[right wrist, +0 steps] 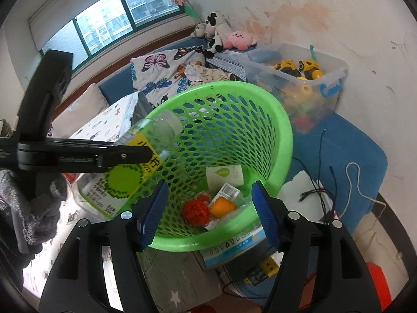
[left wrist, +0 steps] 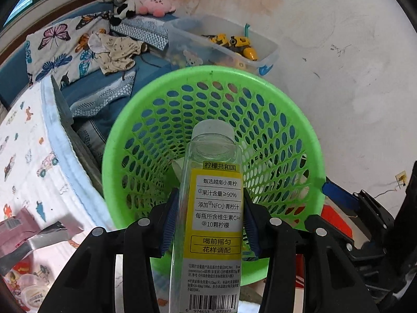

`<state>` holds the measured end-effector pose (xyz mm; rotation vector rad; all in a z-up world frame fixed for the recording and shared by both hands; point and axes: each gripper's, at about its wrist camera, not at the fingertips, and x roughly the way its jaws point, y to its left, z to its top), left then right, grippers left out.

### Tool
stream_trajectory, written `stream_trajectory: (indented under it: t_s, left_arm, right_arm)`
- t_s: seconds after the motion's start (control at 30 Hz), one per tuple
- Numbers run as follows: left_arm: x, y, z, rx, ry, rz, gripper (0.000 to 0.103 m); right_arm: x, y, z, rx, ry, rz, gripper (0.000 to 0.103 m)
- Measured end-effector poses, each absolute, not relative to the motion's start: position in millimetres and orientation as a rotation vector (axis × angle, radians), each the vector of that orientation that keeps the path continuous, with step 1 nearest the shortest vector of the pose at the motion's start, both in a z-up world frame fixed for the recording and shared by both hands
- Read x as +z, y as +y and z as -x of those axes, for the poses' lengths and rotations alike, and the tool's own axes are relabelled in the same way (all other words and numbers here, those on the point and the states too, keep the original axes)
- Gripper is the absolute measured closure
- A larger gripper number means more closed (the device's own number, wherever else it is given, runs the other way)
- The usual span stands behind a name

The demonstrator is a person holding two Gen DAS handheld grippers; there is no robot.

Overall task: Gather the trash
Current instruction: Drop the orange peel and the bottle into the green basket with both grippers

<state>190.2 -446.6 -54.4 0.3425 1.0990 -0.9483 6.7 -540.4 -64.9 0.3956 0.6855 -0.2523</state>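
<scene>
Left wrist view: left gripper (left wrist: 208,224) clamps an empty clear juice bottle (left wrist: 212,208), cap end tipped over the green mesh basket (left wrist: 299,120). Right gripper (right wrist: 208,208) is wide, holding nothing, above basket trash. Drop step; next likely needs release over the rim.

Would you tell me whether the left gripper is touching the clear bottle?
Touching: the left wrist view shows the left gripper with both blue pads pressed against the bottle.

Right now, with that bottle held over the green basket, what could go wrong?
The left tool grips the empty juice bottle slanted, cap first, above the near rim of the green mesh basket. Released here, it might clip the rim and bounce out. The basket looks tilted, so a knock could tip it and spill the wrappers inside.
</scene>
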Motion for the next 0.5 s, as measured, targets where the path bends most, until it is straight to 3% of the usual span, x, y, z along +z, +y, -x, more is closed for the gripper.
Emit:
stream_trajectory:
  t_s: [0.1,0.2,0.5]
  left_arm:
    - [-57,-449,-190,-0.944,1.117,-0.334,0.056]
    - [-52,-448,-189,-0.959,1.088,-0.32,0.044]
    - [-22,-409,-177,-0.948,0.965,-0.27,0.044]
  right_arm:
    - [-65,-540,-6,-0.252,0.684,-0.397,0.034]
    - [-66,-540,-6,-0.253,0.684,-0.395,0.034]
    - [-63,-531,-2,-0.24,0.682,-0.378,0.032]
